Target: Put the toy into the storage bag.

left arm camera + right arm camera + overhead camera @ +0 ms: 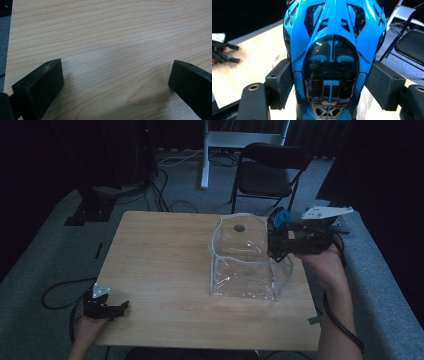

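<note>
Dim room, grey carpet, a folding chair (267,172) and a white desk leg (204,155) behind a pale wood tabletop (160,270).

High view: a clear plastic bag (245,260) stands open-mouthed right of centre on the tabletop. The right claw (276,234) is at the bag's 2 o'clock corner, above its rim, clamped on a blue toy car (280,217). The car sits in the air over that corner, not inside the bag. The left claw (120,307) rests at the tabletop's 7 o'clock edge, well apart from the bag.

Left gripper view: bare wood grain, the left claw (116,75) with jaws wide apart and nothing between them.

Right gripper view: the right claw (329,85) has its pads pressing both flanks of the blue toy car (332,50). The car's long axis runs along the jaws, from 6 to 12 o'clock, roof and dark windscreen toward the camera. Which end is the nose I cannot tell.

Judgement: the step in hand looks like loading the car into the bag. To do it well, centre the car over the mouth, tip one end downward so the narrow profile enters first, clear the rim, and release low. The left claw could steady the flimsy rim.
</note>
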{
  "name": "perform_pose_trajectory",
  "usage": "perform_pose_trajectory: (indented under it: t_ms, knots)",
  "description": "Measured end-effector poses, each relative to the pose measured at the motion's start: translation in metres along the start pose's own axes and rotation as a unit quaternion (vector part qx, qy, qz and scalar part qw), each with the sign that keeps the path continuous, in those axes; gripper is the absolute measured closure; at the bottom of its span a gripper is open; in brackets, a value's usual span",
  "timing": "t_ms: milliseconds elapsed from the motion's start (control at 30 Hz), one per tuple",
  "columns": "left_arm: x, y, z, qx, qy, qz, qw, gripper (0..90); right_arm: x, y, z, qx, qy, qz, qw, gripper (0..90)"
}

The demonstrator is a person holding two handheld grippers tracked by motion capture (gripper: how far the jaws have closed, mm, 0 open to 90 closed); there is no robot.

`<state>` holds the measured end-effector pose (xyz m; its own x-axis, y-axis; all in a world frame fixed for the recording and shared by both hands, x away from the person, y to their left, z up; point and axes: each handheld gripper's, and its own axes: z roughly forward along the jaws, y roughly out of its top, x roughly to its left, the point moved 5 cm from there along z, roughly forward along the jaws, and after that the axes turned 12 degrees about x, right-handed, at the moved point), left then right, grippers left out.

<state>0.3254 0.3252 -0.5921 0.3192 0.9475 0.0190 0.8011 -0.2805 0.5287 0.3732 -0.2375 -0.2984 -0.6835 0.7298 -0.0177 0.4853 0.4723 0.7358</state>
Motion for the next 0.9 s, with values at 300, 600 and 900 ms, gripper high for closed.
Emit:
perform_pose_trajectory:
  t_ms: [300,600,900]
  knots:
    - [0.000,0.000,0.000,0.000,0.000,0.000,1.0000,0.4,-0.005,0.002,0.034,0.051,0.011,-0.017,0.9985,26.1]
    - [0.000,0.000,0.000,-0.001,0.000,0.001,1.0000,0.4,-0.013,0.004,0.062,0.083,0.029,-0.016,0.9960,26.1]
    - [0.000,0.000,0.000,0.000,-0.001,0.001,1.0000,0.4,-0.018,0.005,0.092,0.141,0.037,-0.034,0.9887,26.1]
